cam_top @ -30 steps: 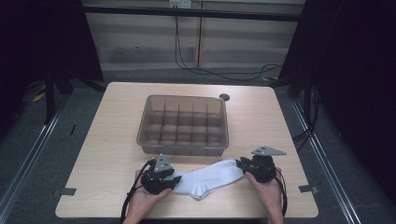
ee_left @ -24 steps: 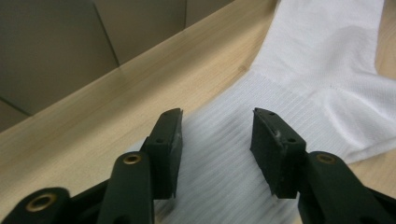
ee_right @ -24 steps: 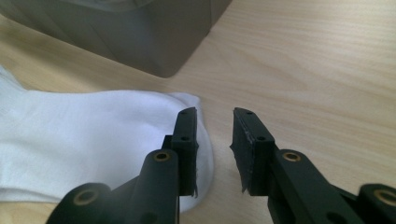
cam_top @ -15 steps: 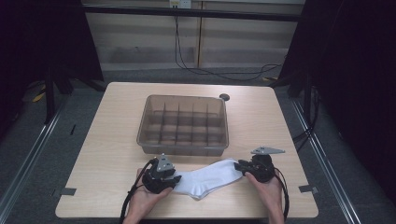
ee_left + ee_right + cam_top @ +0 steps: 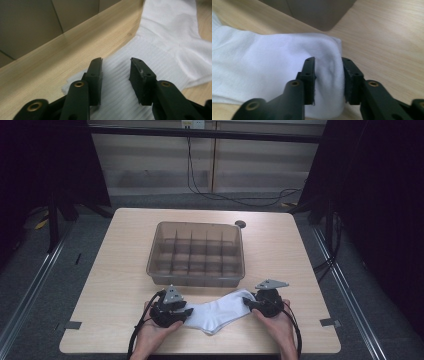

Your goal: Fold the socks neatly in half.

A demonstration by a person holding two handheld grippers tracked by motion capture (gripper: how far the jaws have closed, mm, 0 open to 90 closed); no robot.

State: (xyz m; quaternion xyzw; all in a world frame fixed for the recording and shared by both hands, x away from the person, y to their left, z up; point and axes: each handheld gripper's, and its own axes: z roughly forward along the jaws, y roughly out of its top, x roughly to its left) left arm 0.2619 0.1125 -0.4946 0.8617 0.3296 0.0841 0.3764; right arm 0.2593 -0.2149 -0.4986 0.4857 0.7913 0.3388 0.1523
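A white sock point(image 5: 217, 312) lies flat on the table near the front edge, between my two grippers. My left gripper point(image 5: 187, 311) is at its ribbed cuff. In the left gripper view the jaws point(image 5: 116, 61) stand apart over the cuff point(image 5: 162, 50) and have just been opening; the ribbed fabric lies between them and the pads do not press it. My right gripper point(image 5: 248, 303) is at the toe end. In the right gripper view its jaws point(image 5: 328, 61) pinch a bunched fold of the sock point(image 5: 262, 62).
A translucent grey bin point(image 5: 195, 280) with several divided compartments stands in the middle of the table, just behind the sock; its corner point(image 5: 319, 12) is close to the right gripper. The wooden table point(image 5: 125, 270) has bare room on both sides. A small dark disc point(image 5: 240, 224) lies behind the bin.
My right gripper has shifted slightly left and down onto the sock's toe end. The left hand has stayed where it was, and the sock lies in the same place.
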